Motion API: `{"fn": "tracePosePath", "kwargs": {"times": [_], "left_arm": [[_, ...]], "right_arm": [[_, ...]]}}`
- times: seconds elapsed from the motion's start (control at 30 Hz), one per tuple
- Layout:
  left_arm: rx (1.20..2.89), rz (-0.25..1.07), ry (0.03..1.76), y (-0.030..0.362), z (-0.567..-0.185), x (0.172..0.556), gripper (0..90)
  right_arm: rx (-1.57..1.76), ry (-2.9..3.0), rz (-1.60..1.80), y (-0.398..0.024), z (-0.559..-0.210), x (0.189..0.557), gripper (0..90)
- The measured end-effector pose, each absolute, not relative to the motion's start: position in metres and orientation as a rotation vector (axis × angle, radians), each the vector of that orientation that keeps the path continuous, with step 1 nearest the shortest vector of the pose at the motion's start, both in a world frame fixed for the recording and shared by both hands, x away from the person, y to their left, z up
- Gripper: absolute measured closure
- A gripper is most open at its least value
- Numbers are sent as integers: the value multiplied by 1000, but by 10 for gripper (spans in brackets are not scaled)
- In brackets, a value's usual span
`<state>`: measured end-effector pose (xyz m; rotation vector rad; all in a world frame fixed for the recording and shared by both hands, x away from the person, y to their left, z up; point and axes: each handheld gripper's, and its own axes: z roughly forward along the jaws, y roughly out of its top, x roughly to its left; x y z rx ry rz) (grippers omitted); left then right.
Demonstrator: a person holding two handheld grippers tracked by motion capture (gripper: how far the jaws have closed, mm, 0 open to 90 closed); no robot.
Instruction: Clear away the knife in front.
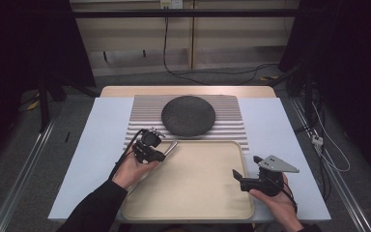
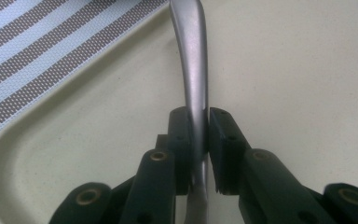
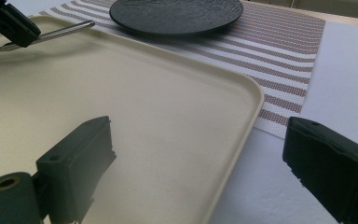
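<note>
A piece of silver metal cutlery (image 2: 193,70) is clamped by its handle between the jaws of my left gripper (image 2: 198,135), which is shut on it; which end is which I cannot tell. In the high view, the left gripper (image 1: 162,154) holds the cutlery (image 1: 172,147) over the far left corner of the beige tray (image 1: 193,193). My right gripper (image 1: 247,168) hovers at the tray's right edge. Its jaws stand wide apart with nothing between them in the right gripper view (image 3: 196,158). That view also has the left gripper (image 3: 9,23) with the cutlery (image 3: 63,29) at top left.
A dark round plate (image 1: 188,115) rests on a striped placemat (image 1: 232,130) beyond the tray. The tray lies on a pale tabletop (image 1: 92,154). Cables run over the floor behind and to the right of the table.
</note>
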<state>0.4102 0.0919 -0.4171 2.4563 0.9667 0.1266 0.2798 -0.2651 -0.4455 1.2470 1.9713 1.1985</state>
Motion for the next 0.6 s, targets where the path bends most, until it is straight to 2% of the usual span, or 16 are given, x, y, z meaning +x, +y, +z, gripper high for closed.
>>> {"fn": "tracePosePath", "kwargs": {"times": [0.6], "left_arm": [[2478,120,981,92,-430,411,795]], "right_arm": [[1245,1976,1203,-265,-446,280,82]]}}
